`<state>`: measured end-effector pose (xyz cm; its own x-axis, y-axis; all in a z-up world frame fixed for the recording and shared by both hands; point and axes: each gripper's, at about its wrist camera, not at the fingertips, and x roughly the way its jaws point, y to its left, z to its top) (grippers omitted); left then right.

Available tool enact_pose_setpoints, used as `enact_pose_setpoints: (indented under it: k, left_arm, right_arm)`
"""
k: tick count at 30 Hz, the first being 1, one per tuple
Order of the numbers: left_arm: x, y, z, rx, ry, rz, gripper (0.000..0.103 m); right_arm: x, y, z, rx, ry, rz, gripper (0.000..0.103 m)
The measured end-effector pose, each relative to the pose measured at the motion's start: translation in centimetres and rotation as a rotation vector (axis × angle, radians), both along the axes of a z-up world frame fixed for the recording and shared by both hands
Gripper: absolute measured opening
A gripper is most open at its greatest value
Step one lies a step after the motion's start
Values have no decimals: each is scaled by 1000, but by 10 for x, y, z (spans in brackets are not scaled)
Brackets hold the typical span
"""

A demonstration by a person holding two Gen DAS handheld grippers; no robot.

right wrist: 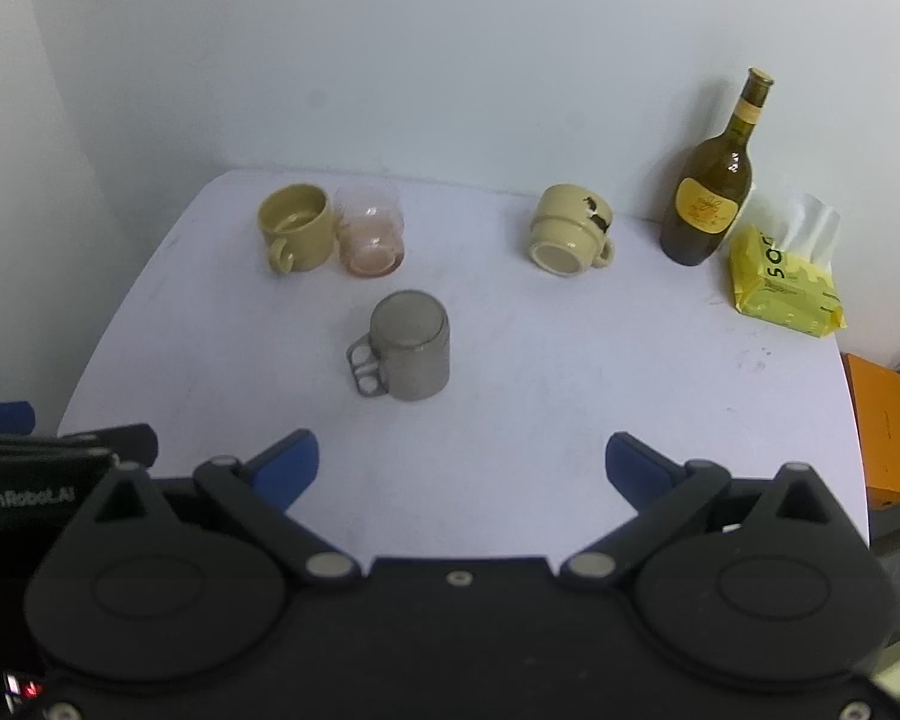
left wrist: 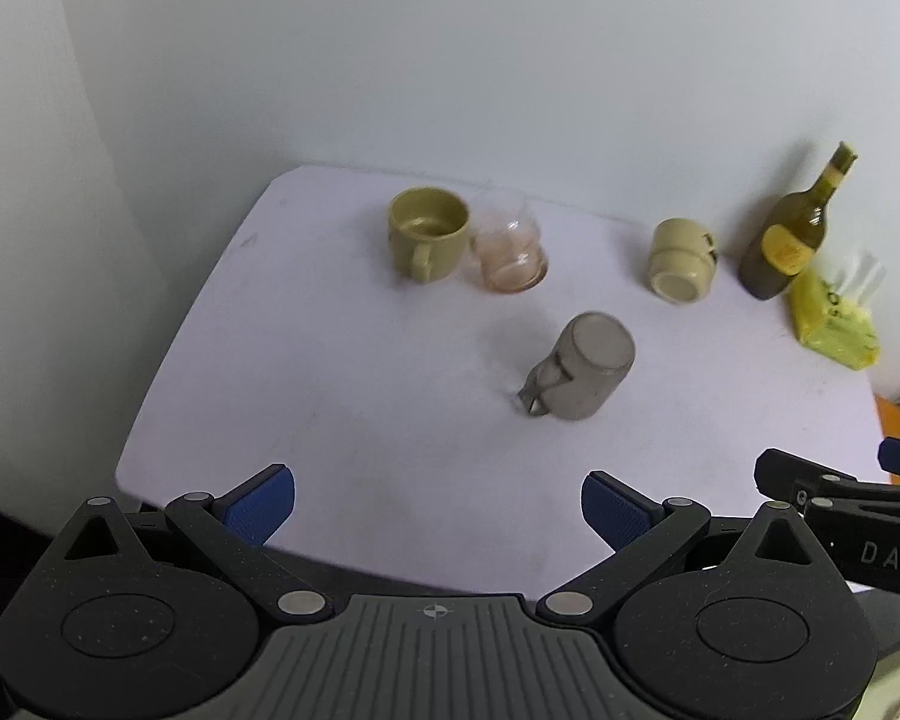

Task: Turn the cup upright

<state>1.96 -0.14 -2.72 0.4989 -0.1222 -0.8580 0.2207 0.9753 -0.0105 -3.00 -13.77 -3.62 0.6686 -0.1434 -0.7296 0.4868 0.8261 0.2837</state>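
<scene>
A grey metal cup (left wrist: pixel 588 366) stands upside down mid-table, base up, its handle to the left; it also shows in the right wrist view (right wrist: pixel 411 354). A cream mug (left wrist: pixel 681 261) lies on its side at the back right, base toward me, also in the right wrist view (right wrist: pixel 567 229). My left gripper (left wrist: pixel 438 510) is open and empty over the near table edge, well short of the grey cup. My right gripper (right wrist: pixel 462 468) is open and empty, also near the front edge.
An upright olive mug (left wrist: pixel 429 234) and a clear glass (left wrist: pixel 510 249) stand at the back left. A dark bottle (right wrist: pixel 711 192) and a yellow tissue pack (right wrist: pixel 783 285) stand at the back right. An orange box (right wrist: pixel 879 426) lies beyond the white table's (right wrist: pixel 570 372) right edge.
</scene>
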Motion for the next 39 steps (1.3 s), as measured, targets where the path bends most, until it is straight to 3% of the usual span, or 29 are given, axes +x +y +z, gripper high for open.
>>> enact_pose_setpoints:
  k: [5, 15, 39]
  left_arm:
    - [-4, -8, -1, 36, -10, 26, 103]
    - [-8, -1, 0, 34, -18, 83, 103]
    - [-9, -5, 1, 46, -25, 78, 103]
  right_arm:
    - [0, 0, -2, -3, -8, 50, 103]
    - [6, 6, 1, -8, -20, 86, 103]
    - [8, 5, 0, 12, -9, 74, 103]
